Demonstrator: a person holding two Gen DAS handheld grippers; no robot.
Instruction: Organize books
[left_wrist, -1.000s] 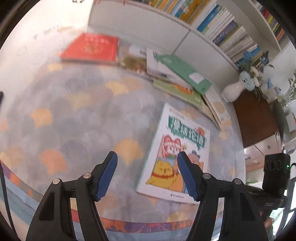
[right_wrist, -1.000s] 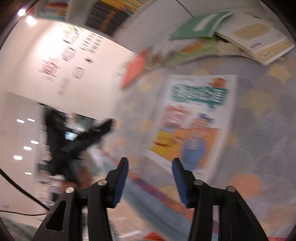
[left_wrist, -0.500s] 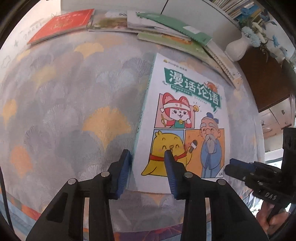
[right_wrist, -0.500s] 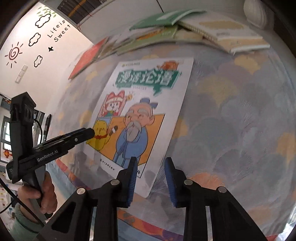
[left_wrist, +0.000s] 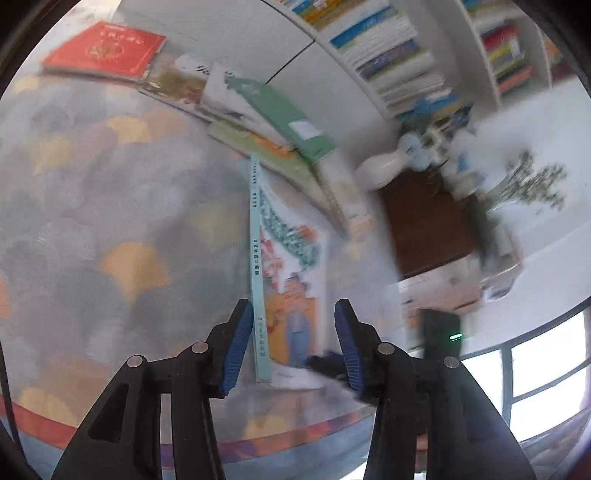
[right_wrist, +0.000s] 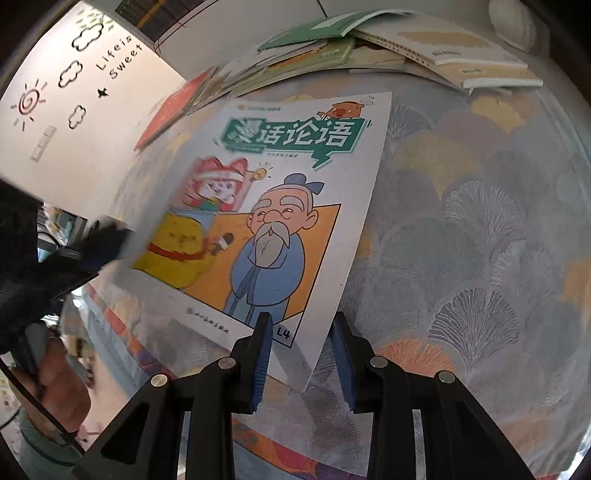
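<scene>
- Right gripper (right_wrist: 301, 354) straddles the near right corner of the comic book (right_wrist: 280, 206); its jaws are opening, and I cannot tell whether the pads still press on the cover.
- Left gripper (left_wrist: 288, 343), jaws opening, has the book's pale blue spine between its pads, seemingly not gripped.
- Comic book is tilted up on the patterned tablecloth (right_wrist: 480, 229), spine edge raised.
- Farther back, a row of books (left_wrist: 258, 107) lies flat beside a red book (left_wrist: 107, 50), below a bookshelf (left_wrist: 388, 48).
</scene>
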